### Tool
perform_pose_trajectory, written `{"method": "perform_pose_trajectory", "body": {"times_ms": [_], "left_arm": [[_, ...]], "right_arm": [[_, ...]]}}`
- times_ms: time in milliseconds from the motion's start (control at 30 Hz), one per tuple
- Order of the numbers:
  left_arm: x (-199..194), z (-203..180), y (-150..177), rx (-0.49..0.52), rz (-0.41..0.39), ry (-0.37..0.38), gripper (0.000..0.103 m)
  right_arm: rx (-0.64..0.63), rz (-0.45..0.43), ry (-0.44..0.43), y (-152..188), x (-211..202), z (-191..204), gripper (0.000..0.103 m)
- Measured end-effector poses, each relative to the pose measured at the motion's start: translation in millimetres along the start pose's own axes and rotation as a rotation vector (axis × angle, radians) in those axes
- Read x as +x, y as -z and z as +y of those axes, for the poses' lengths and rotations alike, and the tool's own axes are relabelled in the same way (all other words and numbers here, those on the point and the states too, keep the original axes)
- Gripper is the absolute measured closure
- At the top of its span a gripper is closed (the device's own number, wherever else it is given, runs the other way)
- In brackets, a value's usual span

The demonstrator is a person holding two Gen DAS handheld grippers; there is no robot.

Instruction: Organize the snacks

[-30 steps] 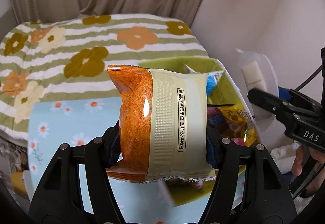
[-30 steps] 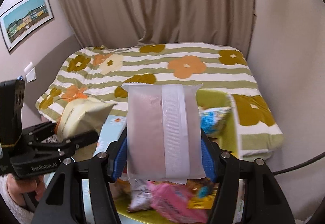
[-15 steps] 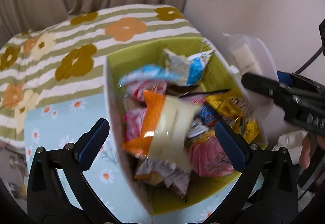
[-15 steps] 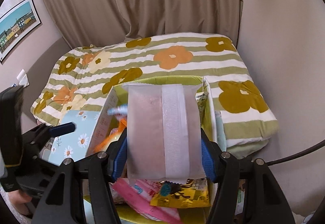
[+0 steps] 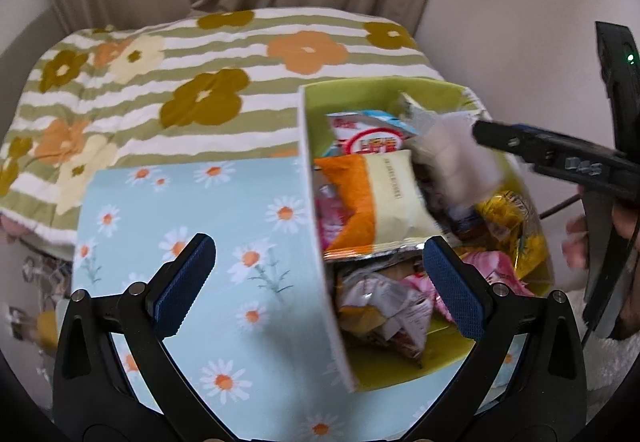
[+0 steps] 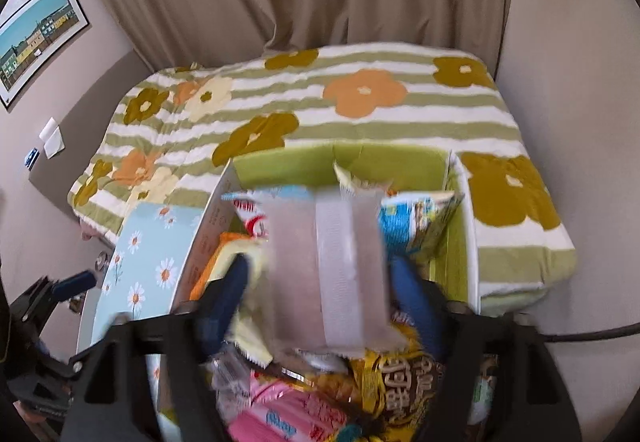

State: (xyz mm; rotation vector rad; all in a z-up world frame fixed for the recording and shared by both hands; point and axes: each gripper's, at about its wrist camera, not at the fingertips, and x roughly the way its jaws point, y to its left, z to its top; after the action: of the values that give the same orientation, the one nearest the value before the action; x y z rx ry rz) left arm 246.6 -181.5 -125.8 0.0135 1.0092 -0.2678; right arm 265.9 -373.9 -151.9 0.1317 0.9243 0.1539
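- Now that the left gripper (image 5: 318,284) stands wide and empty at the bottom of its frame, the orange-and-cream packet (image 5: 374,203) it carried a second ago lies inside the green box (image 5: 384,91), right of centre.
- Half a second ago the right gripper (image 6: 326,296) clamped the pale pink packet (image 6: 328,274) firmly; now its fingers appear to be parting around it, though blur hides whether contact remains.
- Judging by this, both snacks are nearly stowed.
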Motion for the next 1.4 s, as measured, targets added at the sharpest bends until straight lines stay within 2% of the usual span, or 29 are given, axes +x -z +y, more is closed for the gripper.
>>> {"method": "perform_pose_trajectory", "body": {"times_ms": [133,367,500,667,833,967,1100,1400], "left_arm": [[-4.8,12.3,10.2,-0.017,0.003,-0.066,0.000],[-25.1,32.6,24.9,-0.065,-0.027,-0.065,0.000],[-55.4,40.6,27.8,-0.056,-0.093,-0.063,0.000],[-111.7,54.2,34.5,-0.037,-0.208,-0.065,0.000],[-169.1,69.2,52.3,-0.019,-0.326,-0.067,0.000],[-205.5,77.8,72.3,-0.012,-0.402,-0.102,0.000],[-225.5,87.7,94.6,-0.014,-0.445,-0.132,0.000],[-243.3,102.4,122.4,-0.015,-0.489,-0.134,0.000]], "right_arm": [[-0.011,-0.015,0.063,11.3,-4.6,0.1,0.000],[0.000,-0.027,0.056,25.7,-22.0,9.8,0.000],[-0.002,-0.089,0.076,30.6,-54.4,29.1,0.000],[-0.003,-0.186,0.098,44.4,-103.2,63.9,0.000],[-0.018,-0.288,0.137,70.4,-151.3,108.2,0.000],[-0.016,-0.361,0.183,97.1,-178.3,140.5,0.000],[-0.027,-0.427,0.237,121.7,-193.0,164.9,0.000],[-0.017,-0.454,0.254,143.8,-201.1,180.8,0.000]]}}
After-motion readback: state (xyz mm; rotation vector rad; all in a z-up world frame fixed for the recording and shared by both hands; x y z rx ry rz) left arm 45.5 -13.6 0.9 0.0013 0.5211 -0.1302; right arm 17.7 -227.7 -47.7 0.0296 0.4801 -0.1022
